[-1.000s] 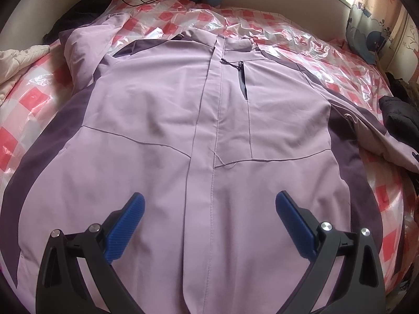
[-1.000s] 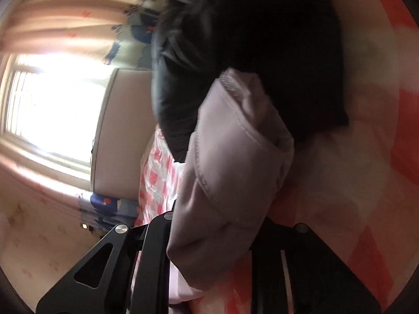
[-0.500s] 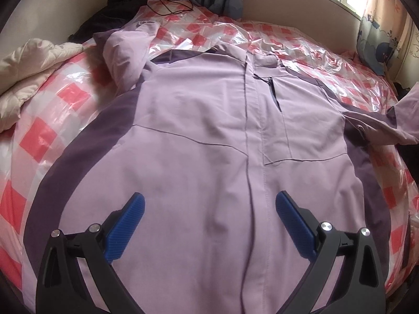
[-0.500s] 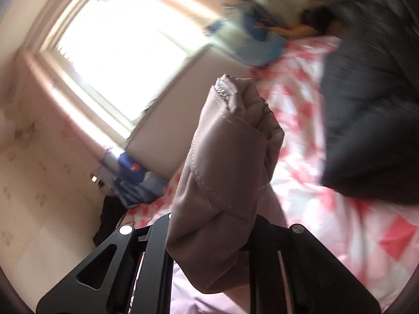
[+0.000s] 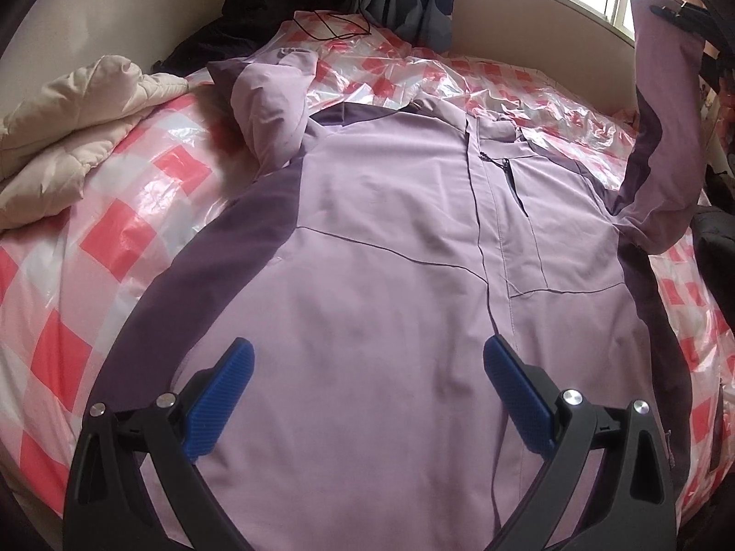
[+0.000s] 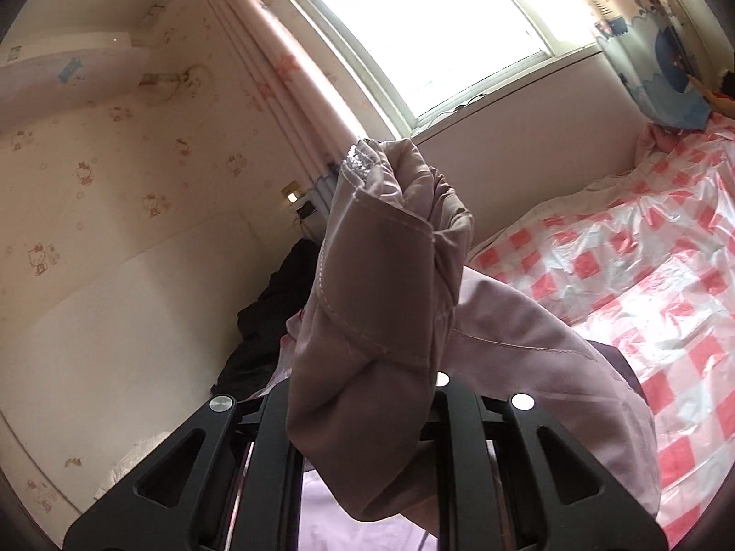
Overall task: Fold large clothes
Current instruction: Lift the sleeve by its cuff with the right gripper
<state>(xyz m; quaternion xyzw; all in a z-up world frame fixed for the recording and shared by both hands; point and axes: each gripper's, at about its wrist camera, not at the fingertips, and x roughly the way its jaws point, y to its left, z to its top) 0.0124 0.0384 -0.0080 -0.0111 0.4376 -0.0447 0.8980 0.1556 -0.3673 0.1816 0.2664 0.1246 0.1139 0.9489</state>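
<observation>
Left wrist view: my left gripper gapes wide and empty over the jacket, which lies flat on the bed, its length running straight ahead. Its sleeve rises off to the right.

Right wrist view: my right gripper is clamped on that sleeve's cuff; the body lies below, so I judge it the nearer hand.

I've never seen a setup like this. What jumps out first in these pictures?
A big lilac jacket with dark purple side panels lies front up across a bed covered in shiny pink-checked plastic. The left gripper hovers wide open over its lower part, blue pads apart. The right gripper is shut on the cuff of one sleeve, which is lifted in the air near the bright window.
</observation>
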